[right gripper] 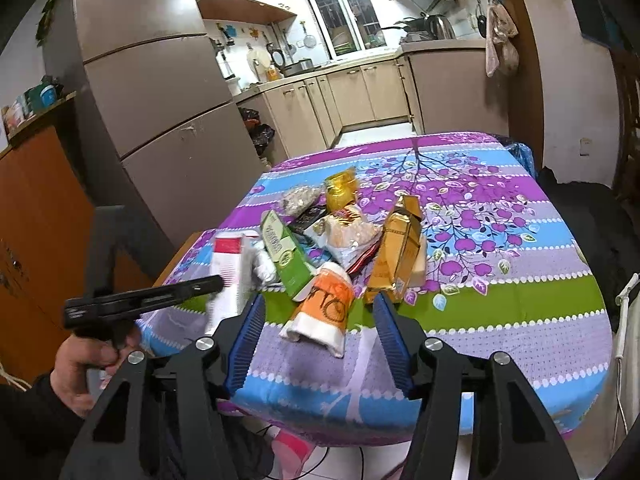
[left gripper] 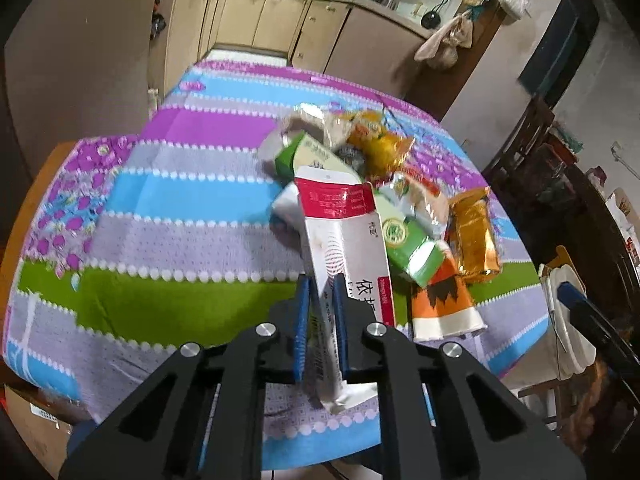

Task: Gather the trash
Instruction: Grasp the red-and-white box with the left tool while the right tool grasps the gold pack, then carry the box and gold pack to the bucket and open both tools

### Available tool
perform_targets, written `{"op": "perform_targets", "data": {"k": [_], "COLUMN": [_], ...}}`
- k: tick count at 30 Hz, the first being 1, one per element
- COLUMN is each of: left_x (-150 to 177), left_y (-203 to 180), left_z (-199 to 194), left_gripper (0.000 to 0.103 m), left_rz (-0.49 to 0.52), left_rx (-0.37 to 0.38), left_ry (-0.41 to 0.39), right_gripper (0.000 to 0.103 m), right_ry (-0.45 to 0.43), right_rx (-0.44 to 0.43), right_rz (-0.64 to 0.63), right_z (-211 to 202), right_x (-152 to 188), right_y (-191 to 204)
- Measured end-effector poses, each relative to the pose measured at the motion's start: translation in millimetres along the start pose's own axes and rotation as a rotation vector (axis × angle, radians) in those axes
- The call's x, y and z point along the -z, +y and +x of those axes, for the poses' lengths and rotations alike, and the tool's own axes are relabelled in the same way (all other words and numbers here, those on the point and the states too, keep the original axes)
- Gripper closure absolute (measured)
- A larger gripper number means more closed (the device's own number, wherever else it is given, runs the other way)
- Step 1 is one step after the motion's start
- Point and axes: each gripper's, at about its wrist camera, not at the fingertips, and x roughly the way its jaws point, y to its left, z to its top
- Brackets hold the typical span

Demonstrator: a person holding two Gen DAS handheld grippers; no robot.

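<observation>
Item: red-and-white carton [left gripper: 344, 236], flattened, long axis running from 6 to 12 o'clock in the left wrist view. We find the left gripper [left gripper: 322, 292] with its fingers clamped on the carton's near end, the far end tipped up over the trash heap.

Item: orange paper cup [right gripper: 324, 308], lying on its side on the table [right gripper: 520, 320], long axis from 7 to 1 o'clock. We see it dead ahead of the right gripper [right gripper: 320, 304] at 12 o'clock, inside the span of its fingers, which stand apart and touch nothing. We judge the right hand nearer the cup; closing across its crushed body should serve.

Item: green carton [right gripper: 286, 256] and gold wrapper [right gripper: 398, 248], flanking the cup at 11 and 1 o'clock.
</observation>
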Motion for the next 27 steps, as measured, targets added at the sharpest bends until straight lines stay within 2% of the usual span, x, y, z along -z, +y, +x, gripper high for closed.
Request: {"op": "perform_targets", "data": {"k": [4,12,19,20,21,23,25,27], "left_x": [-6.6,-16.8,-25.2,-25.9,-26.6,-27.3,-27.6,-26.9], "left_y": [4.1,-0.9,-5.2,-5.2,-5.2,-4.9,-5.3,-7.3], "left_z": [-9.9,-15.6,-8.3,-6.8,-5.4,-3.8,-5.0,-8.9], "left_gripper": [0.093,0.093,0.093,0.093,0.093,0.093,0.093,0.093], "left_rz": [-0.008,0.009,0.016,0.016,0.015,0.011,0.01,0.013], "left_rx": [0.012,0.001,0.003,0.006,0.007,0.012,0.015,0.019], "left_ry": [-0.024,-0.066,-0.062,-0.06,-0.057,-0.054,-0.061,-0.071], "right_gripper": [0.047,0.047,0.056,0.058,0.065,0.067,0.074,0.075], "right_ry": [0.015,0.1,0.201,0.212,0.217,0.2,0.173,0.128], "right_rx": [0.032,0.133,0.195,0.203,0.223,0.235,0.234,0.225], "right_rz": [0.024,0.067,0.037,0.034,0.028,0.021,0.018,0.015], "right_z": [16.6,74.7,120.1,124.0,127.7,127.3,122.9,114.2], "right_x": [-8.1,-40.7,-61.3,-61.2,-60.7,-60.0,-58.7,-58.1], "right_y": [-14.2,-42.3,-46.7,-47.1,-47.0,-45.7,-43.6,-39.7]}}
